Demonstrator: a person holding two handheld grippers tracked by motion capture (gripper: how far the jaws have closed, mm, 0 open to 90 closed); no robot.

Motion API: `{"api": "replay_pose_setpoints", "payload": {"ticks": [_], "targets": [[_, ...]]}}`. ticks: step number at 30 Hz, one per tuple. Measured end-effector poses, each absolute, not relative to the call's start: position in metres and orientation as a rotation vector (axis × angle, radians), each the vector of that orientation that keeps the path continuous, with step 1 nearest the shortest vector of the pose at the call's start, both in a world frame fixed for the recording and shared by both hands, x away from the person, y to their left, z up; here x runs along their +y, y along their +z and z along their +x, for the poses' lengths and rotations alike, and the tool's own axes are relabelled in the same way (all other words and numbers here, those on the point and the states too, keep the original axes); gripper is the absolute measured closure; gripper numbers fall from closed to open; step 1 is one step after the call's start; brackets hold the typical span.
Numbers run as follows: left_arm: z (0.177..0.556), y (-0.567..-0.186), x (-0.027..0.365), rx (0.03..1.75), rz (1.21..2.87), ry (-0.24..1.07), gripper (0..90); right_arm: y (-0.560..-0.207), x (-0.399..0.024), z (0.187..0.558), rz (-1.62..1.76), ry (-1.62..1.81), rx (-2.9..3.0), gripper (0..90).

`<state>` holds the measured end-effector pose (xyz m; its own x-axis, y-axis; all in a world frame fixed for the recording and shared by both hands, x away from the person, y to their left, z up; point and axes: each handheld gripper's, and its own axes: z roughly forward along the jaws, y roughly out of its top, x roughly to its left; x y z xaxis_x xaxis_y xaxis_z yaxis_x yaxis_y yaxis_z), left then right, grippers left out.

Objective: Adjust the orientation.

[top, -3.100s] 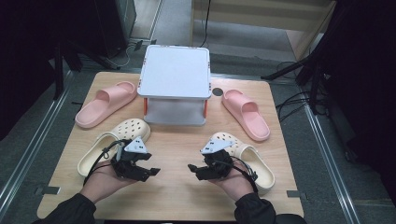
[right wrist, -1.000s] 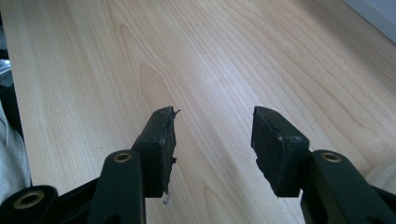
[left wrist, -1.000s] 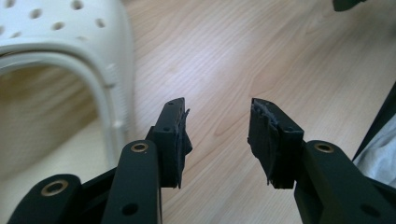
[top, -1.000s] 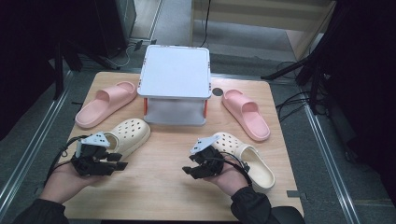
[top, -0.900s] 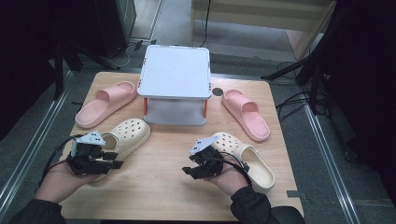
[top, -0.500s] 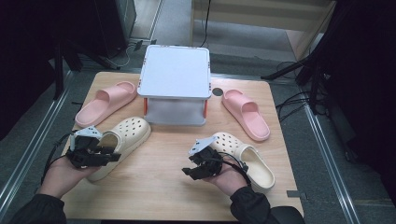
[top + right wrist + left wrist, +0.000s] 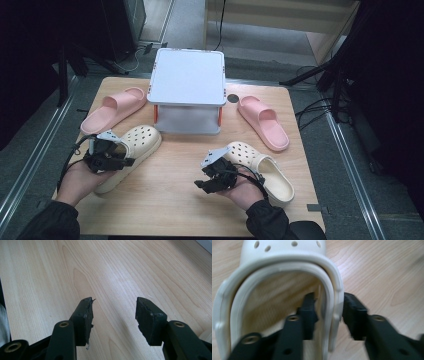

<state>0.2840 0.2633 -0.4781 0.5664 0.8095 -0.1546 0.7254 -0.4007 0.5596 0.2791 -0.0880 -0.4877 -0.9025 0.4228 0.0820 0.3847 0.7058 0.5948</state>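
The left clog [image 7: 279,272], cream with round holes over the toe, lies with its heel end at the left gripper [image 7: 107,156]. That gripper's jaws straddle the clog's side wall near the heel: one jaw stands inside the shoe, the other outside on the wood. They have just been closing on that wall, and the inner pad sits against the rim while the outer one is at the wall or just off it; blur keeps me from telling whether they press. In the left gripper view the toe is cut off at the top edge and the heel lies hidden under the jaws.

The right gripper [image 7: 216,176] hovers over bare table [image 7: 125,270] with its jaws apart and nothing between them. Just beside it, to its right, lies the second clog [image 7: 262,170], partly covered by the hand [image 7: 245,192].

There are two cream clogs and two pink slides [image 7: 114,109], smooth and moulded, one beyond each gripper. Between the slides stands a white box [image 7: 189,80] with a flat lid and orange clips. The table is pale wood with a fine grain.
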Motion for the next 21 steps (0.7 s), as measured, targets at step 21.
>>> {"api": "replay_pose_setpoints", "payload": {"ticks": [21], "targets": [[0.262,-0.455,0.187,1.045,2.238,0.204,77.4,-0.479,-0.095,0.281,0.749,1.122,2.73,56.1]]}}
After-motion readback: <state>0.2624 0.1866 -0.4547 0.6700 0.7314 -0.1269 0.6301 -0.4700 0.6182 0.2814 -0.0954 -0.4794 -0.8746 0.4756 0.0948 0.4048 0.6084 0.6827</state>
